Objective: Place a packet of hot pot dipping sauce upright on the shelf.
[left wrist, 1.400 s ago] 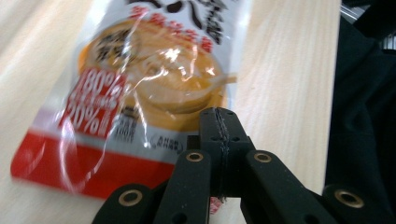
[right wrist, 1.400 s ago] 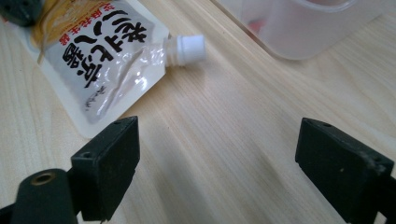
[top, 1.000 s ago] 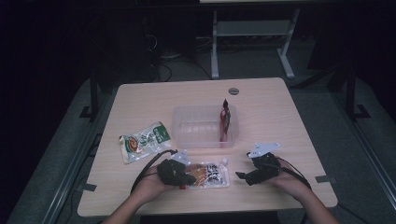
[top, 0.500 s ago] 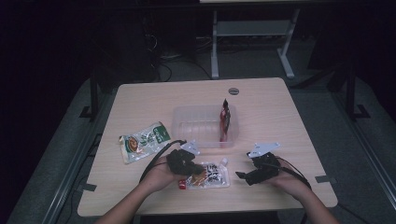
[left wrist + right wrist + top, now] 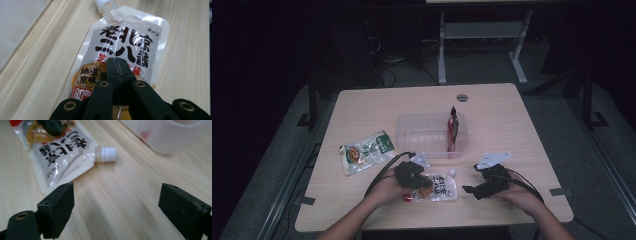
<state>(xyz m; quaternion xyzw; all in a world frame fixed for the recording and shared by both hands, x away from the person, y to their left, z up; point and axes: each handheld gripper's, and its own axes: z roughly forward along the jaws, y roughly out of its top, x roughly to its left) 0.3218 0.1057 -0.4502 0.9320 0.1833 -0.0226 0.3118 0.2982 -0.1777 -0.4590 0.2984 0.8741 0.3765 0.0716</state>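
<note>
A white sauce pouch [image 5: 442, 187] with black characters and a white screw cap [image 5: 108, 153] lies flat near the table's front edge. My left gripper [image 5: 419, 182] is over the pouch's left end. In the left gripper view its jaws stand flush together, their tip [image 5: 117, 61] over the printed middle of the pouch [image 5: 130, 37]; I cannot tell whether any film is pinched. My right gripper [image 5: 472, 179] rests to the right of the pouch. It [image 5: 115, 207] is wide open over bare wood, and the pouch [image 5: 62, 152] lies just beyond its left jaw.
A clear plastic tub [image 5: 422, 120] stands mid-table with a red packet [image 5: 453, 130] upright at its right end. A green and white snack bag [image 5: 364, 150] lies to the left. The tub's wall [image 5: 170, 137] is close beyond the right gripper. Dark floor surrounds the table.
My left gripper has slid a little to the right and away from the front edge, farther over the pouch. The pouch and the right gripper have stayed in place.
</note>
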